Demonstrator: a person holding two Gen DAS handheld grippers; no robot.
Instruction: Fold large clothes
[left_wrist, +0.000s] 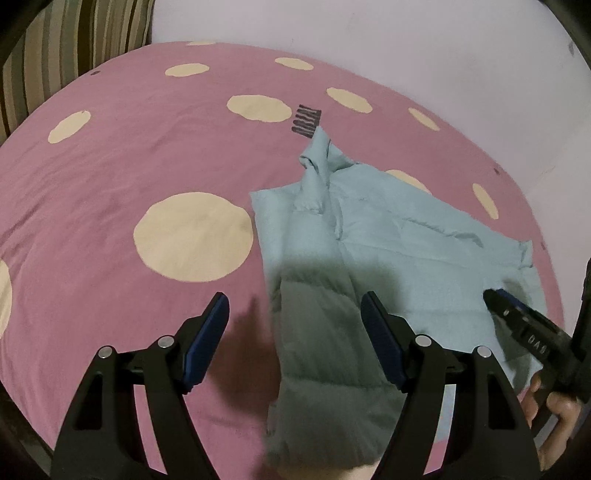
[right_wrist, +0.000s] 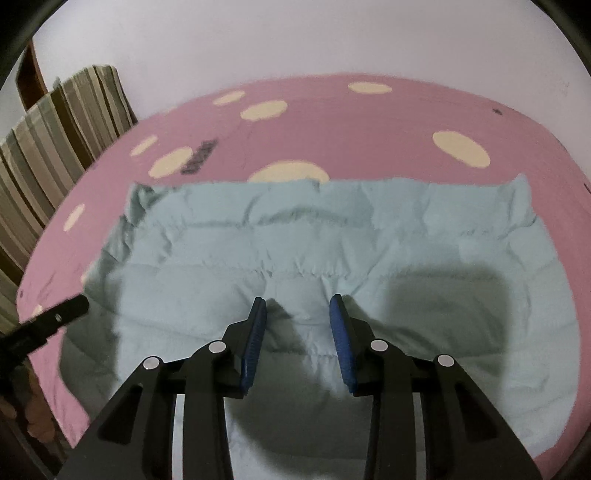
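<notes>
On the spotted bedsheet (left_wrist: 110, 177), my jacket (right_wrist: 295, 240) lies partly folded; both grippers, left gripper (left_wrist: 293, 347) and right gripper (right_wrist: 298, 343), apart, empty; further folds remain

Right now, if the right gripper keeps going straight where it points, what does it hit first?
Most likely the light blue puffer jacket: the right gripper points down at its quilted panel, nothing between. Depth is unclear.

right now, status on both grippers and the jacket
Left gripper open, empty. Right gripper open over light blue jacket, nothing pinched. Jacket flat on bedspread. Nothing blocking.
</notes>
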